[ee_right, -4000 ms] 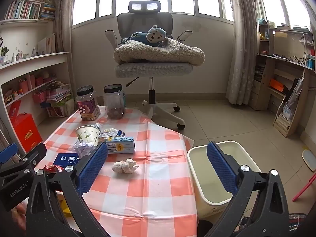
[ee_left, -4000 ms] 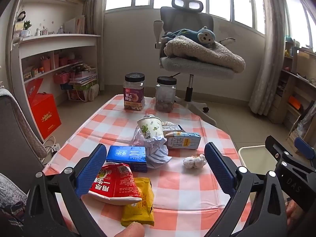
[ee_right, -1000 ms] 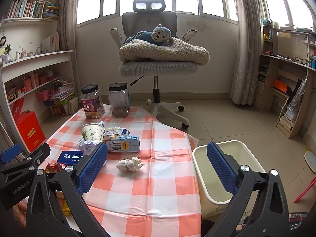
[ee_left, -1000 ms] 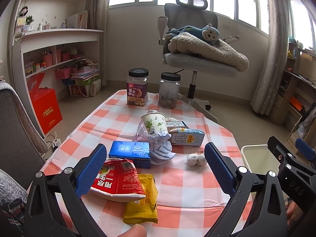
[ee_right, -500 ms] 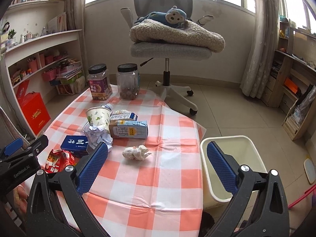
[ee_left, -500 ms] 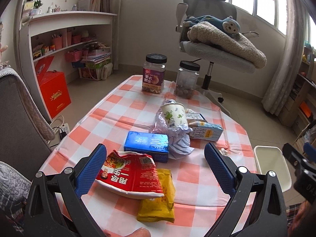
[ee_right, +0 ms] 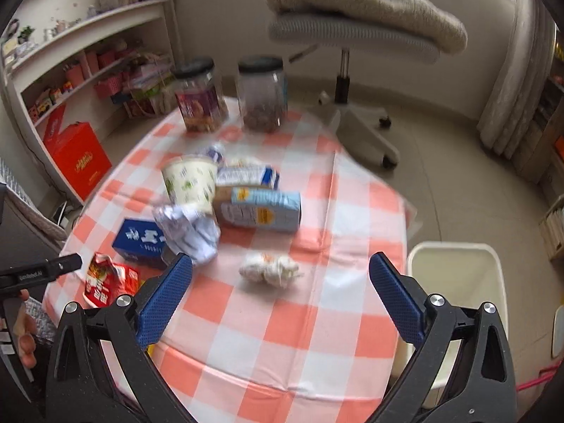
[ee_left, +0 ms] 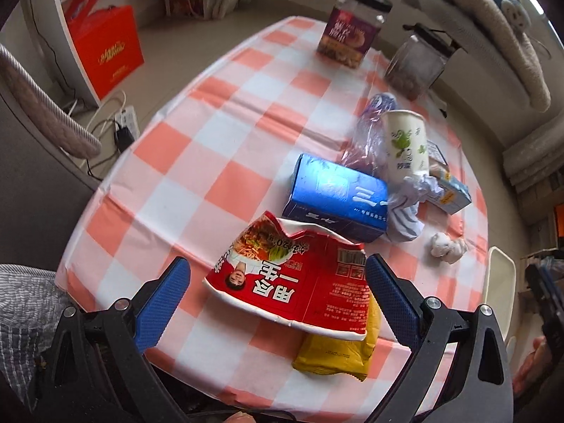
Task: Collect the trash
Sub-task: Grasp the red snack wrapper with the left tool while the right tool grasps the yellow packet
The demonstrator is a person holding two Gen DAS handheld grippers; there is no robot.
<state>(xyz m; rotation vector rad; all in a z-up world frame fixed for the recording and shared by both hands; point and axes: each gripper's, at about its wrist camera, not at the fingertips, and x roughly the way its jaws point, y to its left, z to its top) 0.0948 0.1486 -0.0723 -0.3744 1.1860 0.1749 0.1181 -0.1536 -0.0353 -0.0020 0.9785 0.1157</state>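
Both claws have tipped downward and moved in over the checkered surface [ee_left: 197, 148]: the left claw [ee_left: 278, 282], spread wide, now straddles the flattened red noodle cup [ee_left: 292, 282] near the front edge. The right claw [ee_right: 282, 282], also spread, frames the crumpled tissue [ee_right: 269, 268] near the right edge, beside the white bin [ee_right: 458, 264].

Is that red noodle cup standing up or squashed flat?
Squashed flat: the red noodle cup lies on its side, rim torn and crumpled, over a yellow packet.
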